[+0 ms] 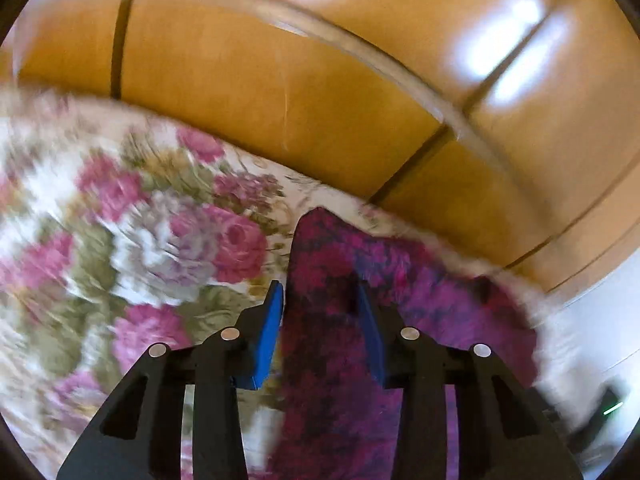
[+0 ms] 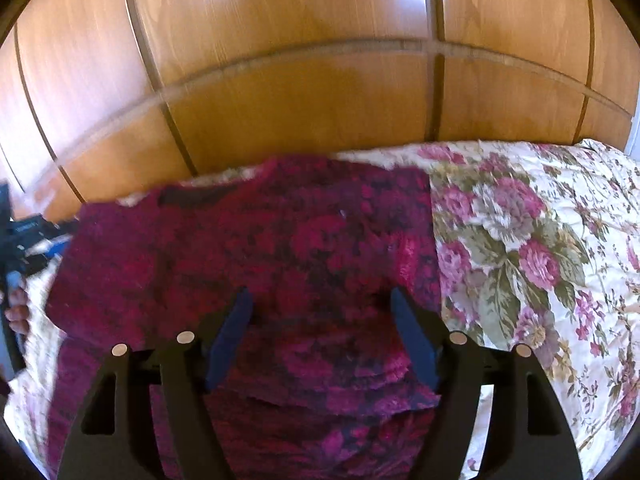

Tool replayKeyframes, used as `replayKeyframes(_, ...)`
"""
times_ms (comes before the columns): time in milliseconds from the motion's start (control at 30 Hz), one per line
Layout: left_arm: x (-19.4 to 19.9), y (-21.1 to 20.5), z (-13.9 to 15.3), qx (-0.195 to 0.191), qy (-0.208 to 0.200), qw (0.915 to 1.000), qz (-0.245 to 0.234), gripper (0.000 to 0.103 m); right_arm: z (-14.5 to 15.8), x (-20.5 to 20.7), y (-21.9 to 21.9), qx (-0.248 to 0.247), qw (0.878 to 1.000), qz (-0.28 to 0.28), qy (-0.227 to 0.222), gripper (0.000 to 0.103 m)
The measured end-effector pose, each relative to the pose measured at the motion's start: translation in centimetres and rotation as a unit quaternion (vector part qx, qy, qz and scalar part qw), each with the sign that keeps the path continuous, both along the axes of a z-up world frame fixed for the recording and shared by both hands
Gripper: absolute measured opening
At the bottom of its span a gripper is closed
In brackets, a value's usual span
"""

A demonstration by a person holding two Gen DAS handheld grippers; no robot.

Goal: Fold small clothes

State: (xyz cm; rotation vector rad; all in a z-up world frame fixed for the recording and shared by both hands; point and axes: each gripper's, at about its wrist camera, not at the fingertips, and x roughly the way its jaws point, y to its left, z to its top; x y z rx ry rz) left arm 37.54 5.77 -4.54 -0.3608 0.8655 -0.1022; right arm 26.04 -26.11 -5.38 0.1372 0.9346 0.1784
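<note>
A dark magenta and purple patterned garment (image 2: 240, 240) lies spread on a floral bedspread (image 2: 520, 240), its lower part folded over in layers. My right gripper (image 2: 322, 304) hovers over the garment's middle with its blue fingers (image 2: 236, 320) wide apart and nothing between them. In the blurred left wrist view my left gripper (image 1: 320, 304) is shut on a raised fold of the same garment (image 1: 332, 248), whose cloth fills the gap between the blue fingers (image 1: 272, 316) and peaks beyond the tips. The garment's rest trails off to the right.
Wooden wardrobe doors (image 2: 300, 60) rise right behind the bed's far edge. The floral bedspread (image 1: 140, 220) stretches to the left in the left wrist view. A hand (image 2: 16, 308) with a dark gripper frame shows at the left edge of the right wrist view.
</note>
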Motion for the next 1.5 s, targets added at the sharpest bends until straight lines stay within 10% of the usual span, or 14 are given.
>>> replayKeyframes(67,-0.2,-1.4,-1.5,0.069,0.007,0.9976,0.001,0.04,-1.8,0.2,-0.7,0.021,1.0,-0.006,0.021,0.079)
replayKeyframes(400,-5.4,-1.8,1.8,0.119,-0.051,0.9893,0.068,0.052,-2.0,0.3,-0.5,0.018,0.999,-0.028,0.008,0.084)
replayKeyframes(633,-10.1,-6.0,3.3,0.146,-0.113,0.9827,-0.015,0.052,2.4,-2.8,-0.1,-0.025,0.997,-0.037,-0.067,0.088)
replayKeyframes(933,-9.7,-9.2,0.8,0.148,-0.087,0.9837,-0.052,0.052,2.9,-1.8,3.3,-0.035,0.997,0.046,-0.058,0.09)
replayKeyframes(1500,-8.4,-8.5,-1.6,0.131,-0.059,0.9885,-0.048,0.053,-1.4,1.0,3.5,-0.038,0.999,0.032,-0.013,0.092)
